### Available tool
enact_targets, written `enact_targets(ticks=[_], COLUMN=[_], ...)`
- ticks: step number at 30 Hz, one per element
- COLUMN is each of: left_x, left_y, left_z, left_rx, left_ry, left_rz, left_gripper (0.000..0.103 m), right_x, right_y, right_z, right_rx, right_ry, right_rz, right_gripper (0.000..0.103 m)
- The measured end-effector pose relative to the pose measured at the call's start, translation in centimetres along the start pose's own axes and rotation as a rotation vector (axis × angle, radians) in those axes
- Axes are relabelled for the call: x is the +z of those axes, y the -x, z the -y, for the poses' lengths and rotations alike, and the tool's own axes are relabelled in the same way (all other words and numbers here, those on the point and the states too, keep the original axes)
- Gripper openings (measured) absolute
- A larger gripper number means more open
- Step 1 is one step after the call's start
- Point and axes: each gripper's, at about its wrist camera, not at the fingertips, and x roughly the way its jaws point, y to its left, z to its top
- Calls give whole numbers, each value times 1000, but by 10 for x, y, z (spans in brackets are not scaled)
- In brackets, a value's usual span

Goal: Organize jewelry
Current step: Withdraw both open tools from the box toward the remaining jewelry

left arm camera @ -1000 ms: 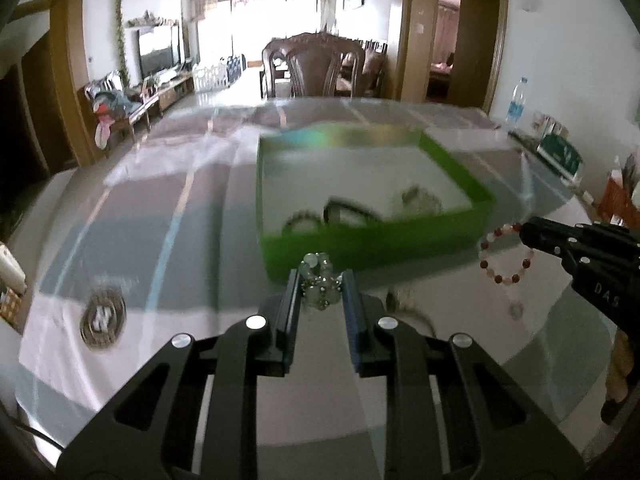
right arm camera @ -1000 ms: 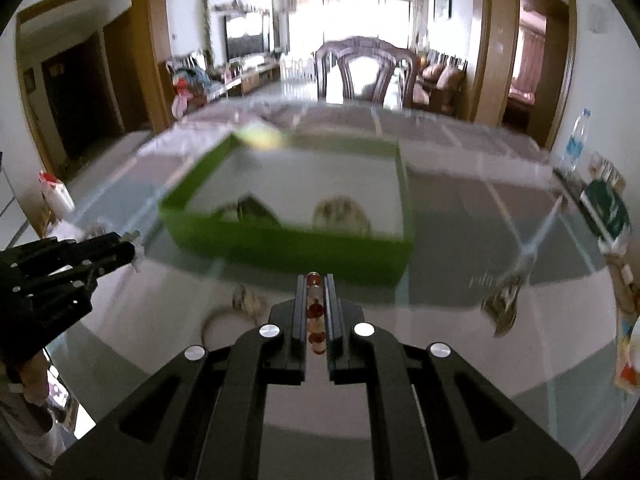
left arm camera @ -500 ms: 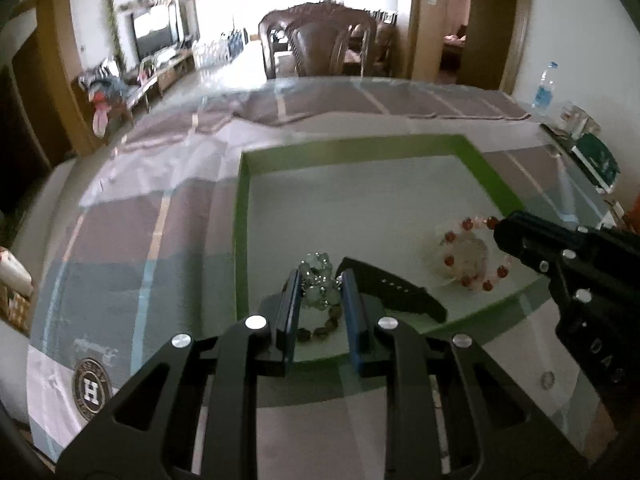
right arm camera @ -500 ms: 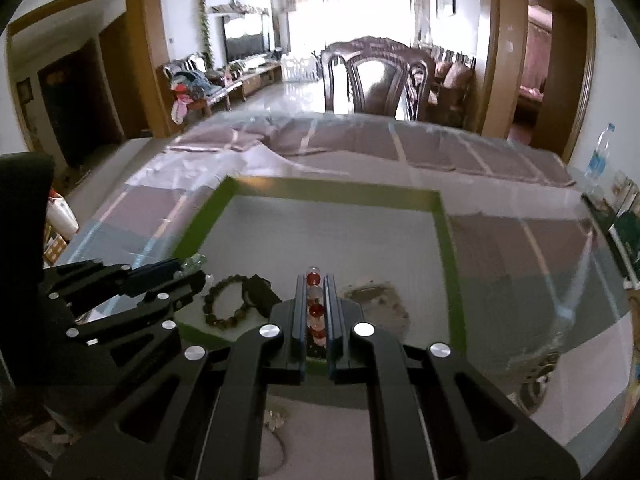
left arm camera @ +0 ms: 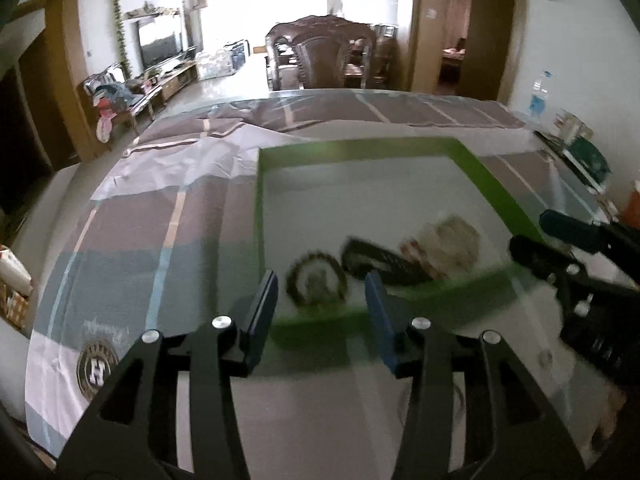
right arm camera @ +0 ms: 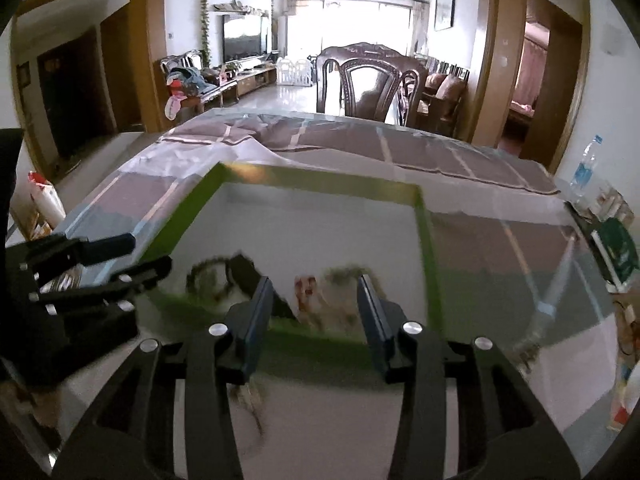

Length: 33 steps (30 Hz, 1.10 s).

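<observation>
Now both grippers hover over the near wall of the green tray (left arm camera: 496, 196), which sits on a bench covered with a striped cloth (left arm camera: 132, 216). Seen from its own camera, the left gripper (left arm camera: 322, 300) has its jaws opening, moderately apart, with nothing pressed between its blue pads; through the gap a dark beaded bracelet (left arm camera: 316, 283) lies on the tray's white floor near the front wall, with a small pale beaded piece blurred inside its ring. Just to the right of it lies a black watch strap (left arm camera: 380, 260), then a red-and-white bead bracelet (left arm camera: 416, 252) and a pale, fuzzy ornament (left arm camera: 456, 236), all blurred. The right gripper (right arm camera: 316, 300) is likewise opening, its jaws standing apart and holding nothing; the red-and-white bracelet lies on the tray floor beyond the gap. Each gripper shows at the edge of the other's view. More jewelry (right arm camera: 250, 398) lies on the bench in front of the tray, too smeared to name.
</observation>
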Motion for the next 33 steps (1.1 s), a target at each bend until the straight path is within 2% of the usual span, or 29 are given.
enact_targets(ticks=[6,8,12,16,19,22,25,30,33], left_x=[-57,-68,-77,-82,-86,-90,-92,-96,-100], left_y=[16,12,-2,-18,-26,-34,-35,-31,-26], left_z=[36,44,55,60,59,56,47,24,-1], left_rx=[-56,-48,-38,-26,-15,-1,13,45,90], left_ry=[-88,-104,-118,-115,-114,-109,-95,-49,2], left_rz=[-18,-27,-60,-97,-119,-137,-133,-127,-128], left_gripper=[52,53,54,54,54,54,61,64,65], right_x=[-65,-84,-106,-116,-121,-122,-120,-114,-110], right_y=[22,21,16,9,-3,-11,-15,-20,-23], right_z=[55,72,84,78,71,67,62,39,22], right_rx=[-90,-120,-105,-92,-148,-157,-147,-106,-58], right_ry=[-48,-70,-96,-81,-43,-41,-29,6,29], right_rz=[-104,-148,-195,-211,-232,-254,-250,-245,-246], right_gripper=[44,44,44,44,44,44,44,44,44])
